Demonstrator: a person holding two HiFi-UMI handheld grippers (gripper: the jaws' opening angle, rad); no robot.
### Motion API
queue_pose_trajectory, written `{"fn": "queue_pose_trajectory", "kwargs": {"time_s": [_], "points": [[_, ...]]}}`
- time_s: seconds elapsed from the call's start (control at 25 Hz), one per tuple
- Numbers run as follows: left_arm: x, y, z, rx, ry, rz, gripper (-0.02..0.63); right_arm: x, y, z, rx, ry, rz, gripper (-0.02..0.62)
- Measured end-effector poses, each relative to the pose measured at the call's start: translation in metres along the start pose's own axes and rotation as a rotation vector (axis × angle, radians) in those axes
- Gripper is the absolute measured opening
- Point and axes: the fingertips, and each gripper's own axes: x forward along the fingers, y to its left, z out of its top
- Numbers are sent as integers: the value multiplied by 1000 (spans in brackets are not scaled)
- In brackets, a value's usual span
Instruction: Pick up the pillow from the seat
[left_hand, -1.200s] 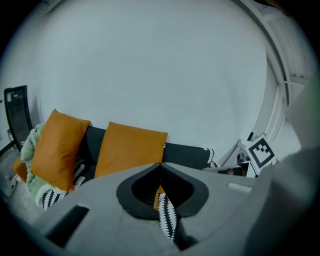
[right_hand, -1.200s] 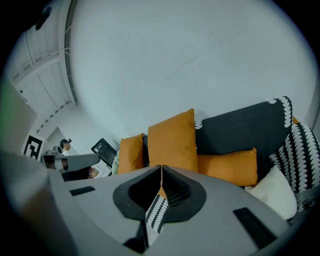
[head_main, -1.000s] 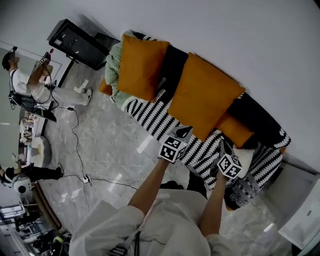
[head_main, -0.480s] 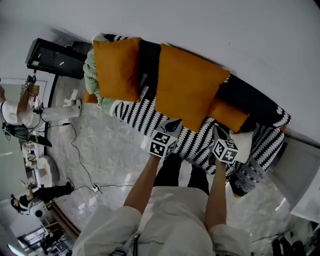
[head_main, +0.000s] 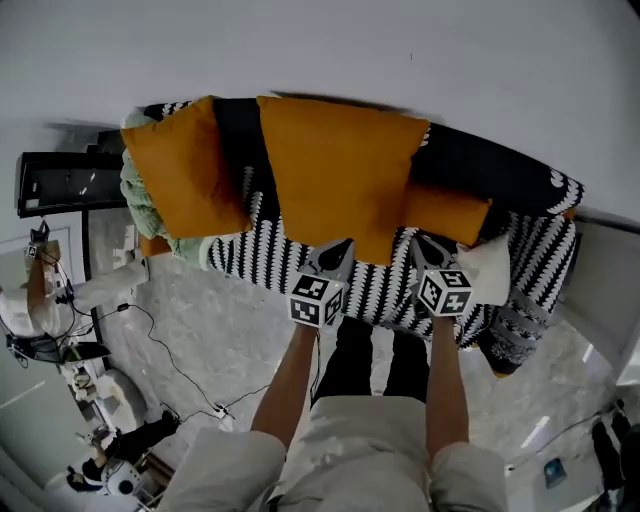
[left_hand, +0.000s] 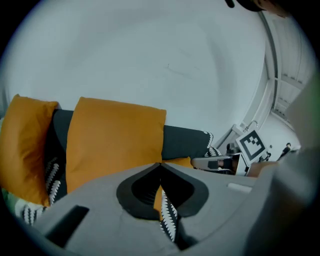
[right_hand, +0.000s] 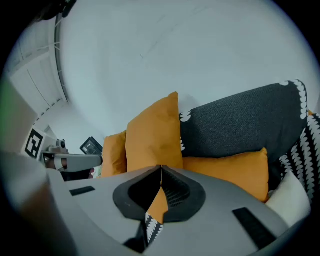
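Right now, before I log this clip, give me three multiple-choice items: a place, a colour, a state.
1. Where on the sofa lies the green blanket, head view? A left end; B right end; C middle.
2. Colour of the large middle pillow? A white; B orange; C green.
3. The left tongs and right tongs are: A open; B shut, empty; C gripping a pillow.
1 A: bunched at that end. 2 B: plainly orange. 3 B: tips meet, nothing between.

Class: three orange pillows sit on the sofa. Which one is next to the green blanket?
The leftmost orange pillow in the head view: only it has the green blanket bunched beside it.
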Motion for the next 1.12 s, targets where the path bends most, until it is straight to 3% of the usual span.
{"fn": "queue_pose_trajectory", "kwargs": {"time_s": [0.12,0.36,0.64,0.84,1.0,1.12], "points": [[22,4,-25,-70,15,-11,6,18,-17,-3,5,-13,-8,8],[64,6,-49,-36,61,-35,6,47,-36,-10,8,-25,10,8],[79,19,-70,10,97,-14,6,83,-34,-20,-28,-50,131,8],[75,52,-79,23,135,44,6,102,-38,-17,-47,-82,214,12],[76,69,-91,37,183,59,6,116,-43,-23,-13,-45,279,138],[81,77,-92,27,190,72,6,124,-45,-22,-35,-18,332,172]]}}
